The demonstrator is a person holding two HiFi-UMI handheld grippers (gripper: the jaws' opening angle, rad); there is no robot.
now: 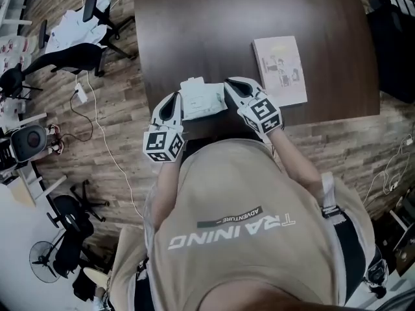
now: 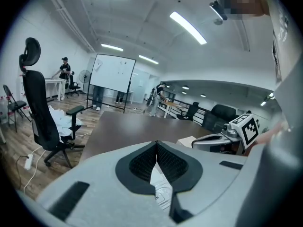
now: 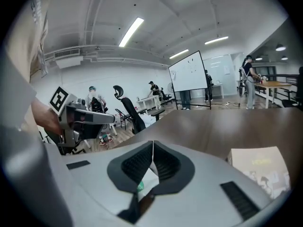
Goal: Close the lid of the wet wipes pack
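The wet wipes pack (image 1: 203, 98) lies at the near edge of the dark wooden table (image 1: 246, 11), directly in front of the person and set between the two claws, with a booklet (image 1: 281, 70) lying apart on its right. The left gripper (image 1: 176, 102) meets the pack's left end with its jaws pressed together, the white printed wrapper showing in the narrow wedge between its pads (image 2: 142, 162). The right gripper (image 1: 230, 86) meets the pack's right end, jaws likewise closed, with a thin white edge of the pack pinched between them.
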